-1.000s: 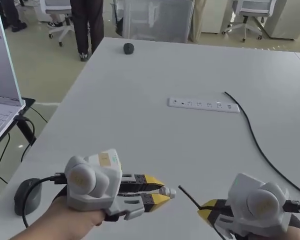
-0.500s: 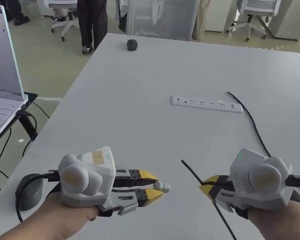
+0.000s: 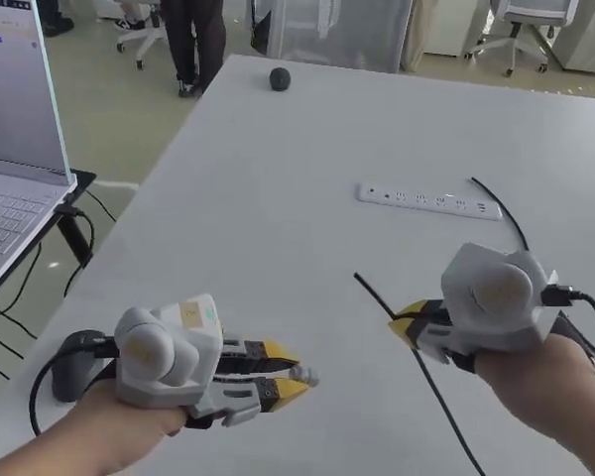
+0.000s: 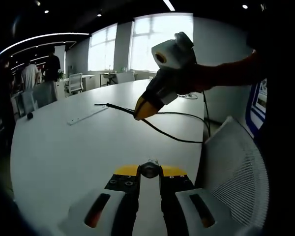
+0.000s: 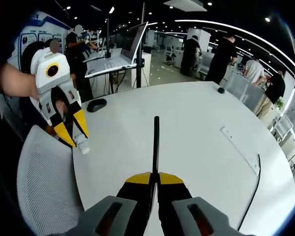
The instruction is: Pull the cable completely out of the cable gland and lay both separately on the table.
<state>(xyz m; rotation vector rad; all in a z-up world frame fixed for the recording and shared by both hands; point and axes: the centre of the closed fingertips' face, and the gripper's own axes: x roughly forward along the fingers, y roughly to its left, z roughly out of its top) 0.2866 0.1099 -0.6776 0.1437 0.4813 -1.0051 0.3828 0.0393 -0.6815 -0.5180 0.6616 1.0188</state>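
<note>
The left gripper (image 3: 290,381) sits low at the near edge of the white tabletop (image 3: 268,218). Its yellow-tipped jaws are clenched on the gland (image 3: 302,376), a small silver-grey piece that pokes out just past the tips. In the left gripper view the gland faces end-on, pinched from both sides.

The right gripper (image 3: 401,323) is off to the right and a little farther up the tabletop, with its jaws clamped on the black cable (image 3: 375,296). A short length of cable sticks out ahead of the jaws to a free end pointing away and to the left, and the rest trails back under the hand toward the near edge. In the right gripper view the cable stands straight out from between the closed tips. Its free end is well apart from the gland (the two grippers point roughly at each other across a bare stretch of tabletop). Whether the trailing part touches the surface cannot be told.

Farther back a white strip (image 3: 431,201) lies flat, its own black lead curving off the right end. A dark mouse (image 3: 74,365) rests behind the left gripper near the left edge. An open laptop (image 3: 10,169) stands on a separate stand to the left. A white mesh chair (image 4: 236,167) is at the near edge.
</note>
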